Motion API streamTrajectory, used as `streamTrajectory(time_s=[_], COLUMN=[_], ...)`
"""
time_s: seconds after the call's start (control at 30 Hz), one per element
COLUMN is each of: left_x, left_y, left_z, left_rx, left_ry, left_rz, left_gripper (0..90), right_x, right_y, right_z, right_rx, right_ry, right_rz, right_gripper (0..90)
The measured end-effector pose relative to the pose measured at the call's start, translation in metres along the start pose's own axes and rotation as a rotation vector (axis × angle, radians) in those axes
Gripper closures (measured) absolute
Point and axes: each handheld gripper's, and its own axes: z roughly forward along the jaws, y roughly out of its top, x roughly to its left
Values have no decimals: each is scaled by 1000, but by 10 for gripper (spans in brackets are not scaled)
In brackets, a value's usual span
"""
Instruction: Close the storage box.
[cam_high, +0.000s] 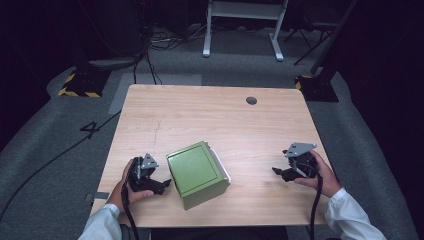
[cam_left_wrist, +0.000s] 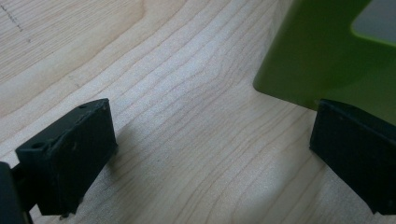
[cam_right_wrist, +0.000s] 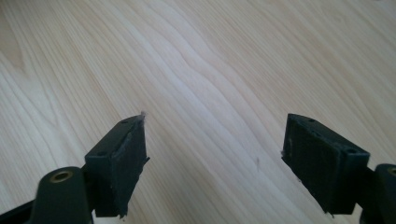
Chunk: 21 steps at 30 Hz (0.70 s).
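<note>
Green box (cam_high: 197, 172) sits on the table (cam_high: 210, 115), near the front edge, between the two grippers. It is turned at an angle, with a pale rim or lid edge showing along the side that faces the right gripper.

Left gripper (cam_high: 161, 184) is just beside the box's left front corner, jaws pointing at it. In the left gripper view the jaws are spread wide with nothing between them but bare wood; the box (cam_left_wrist: 322, 51) fills the upper right, and the right-hand jaw sits right at its lower edge. Touching or a hair apart: cannot tell. Left hand (cam_high: 131, 182) wraps the gripper body, grey plate on top, cable trailing back toward the sleeve.

Right gripper (cam_high: 280, 172) is well apart from the box, on its other side, jaws pointing toward it. In the right gripper view the jaws stand wide apart over bare table (cam_right_wrist: 210, 70), holding nothing. Right hand (cam_high: 320, 175) grips it from behind, grey plate on top.

Round hole (cam_high: 251, 100) in the table lies far beyond both grippers, near the back edge.
</note>
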Motion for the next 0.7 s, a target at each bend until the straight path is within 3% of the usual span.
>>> streamTrajectory(time_s=[0.43, 0.57, 0.6, 0.63, 0.7], left_x=[0, 0, 1, 1, 1], left_y=[0, 0, 0, 0, 0], left_z=[0, 0, 0, 0, 0], left_rx=[1, 3, 3, 3, 3], left_ry=[-1, -2, -2, -2, -2], left_rz=[-1, 2, 2, 2, 2], left_gripper=[4, 2, 2, 2, 2], right_x=[-20, -25, -27, -27, -30], right_y=[-64, -82, -92, -92, -100], right_z=[-10, -10, -8, -8, -8], right_rx=[8, -14, -39, -39, -75], right_ry=[-24, -19, -7, -7, 8], right_rz=[123, 190, 249, 249, 300], right_gripper=[208, 209, 198, 198, 200])
